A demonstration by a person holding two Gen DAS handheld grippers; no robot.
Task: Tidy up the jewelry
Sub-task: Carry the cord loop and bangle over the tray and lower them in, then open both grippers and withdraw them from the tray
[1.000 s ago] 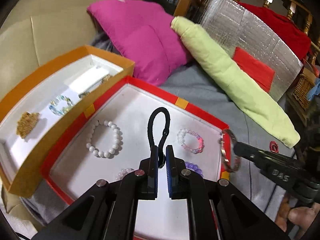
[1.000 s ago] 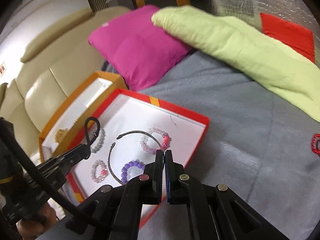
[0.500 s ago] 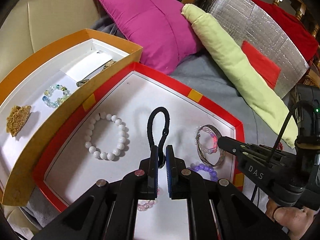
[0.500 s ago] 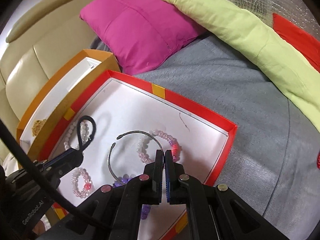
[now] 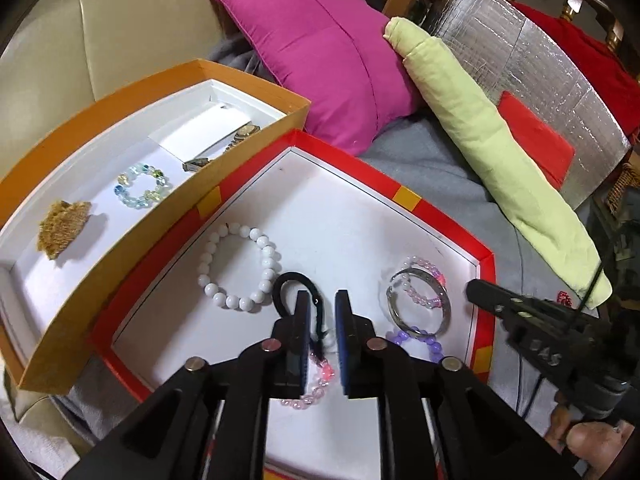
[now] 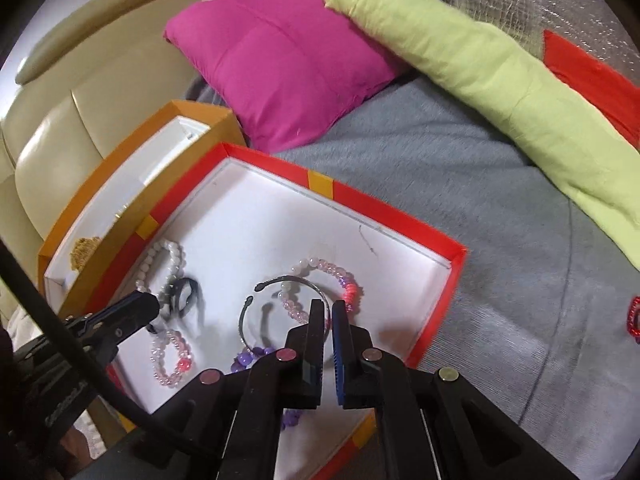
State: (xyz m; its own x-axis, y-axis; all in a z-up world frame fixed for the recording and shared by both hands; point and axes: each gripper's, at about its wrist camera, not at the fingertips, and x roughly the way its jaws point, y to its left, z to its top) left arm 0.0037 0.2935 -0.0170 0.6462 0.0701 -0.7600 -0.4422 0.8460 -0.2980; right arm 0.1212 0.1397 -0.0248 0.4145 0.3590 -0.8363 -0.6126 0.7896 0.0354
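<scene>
Here the beige leather sofa (image 6: 80, 128) fills the background from 9 to 11 o'clock in both wrist views, and a grey blanket (image 6: 460, 184) covers the seat. On the blanket lie a magenta square cushion (image 5: 320, 60) at 12 o'clock and a long light-green fabric roll (image 5: 500, 168) at 2 o'clock. The red cardboard tray with white inside (image 5: 440, 216) takes the centre, and the orange cardboard box with white lining (image 5: 100, 92) stands touching it at 9 o'clock. Inside the orange box I see a pale glass-bead bracelet (image 5: 142, 186) and a gold mesh piece (image 5: 62, 224). In the red tray, the white round-bead bracelet (image 5: 236, 268) lies at 10 o'clock from the left gripper (image 5: 320, 320). The jaws of this gripper are opening, and the black cord loop (image 5: 292, 292) is between them, resting on the tray floor, so it is released. At 3 o'clock from it the thin open silver bangle (image 5: 420, 300) lies over a pink-bead bracelet (image 5: 430, 270), and a purple-bead bracelet (image 5: 416, 338) touches the bangle below. The right gripper (image 6: 332, 328) has its jaws almost pressed together, with a narrow slit and nothing pinched; it hovers just over the bangle. A small red bracelet (image 6: 634, 322) lies on the blanket outside the tray, at 3 o'clock.
</scene>
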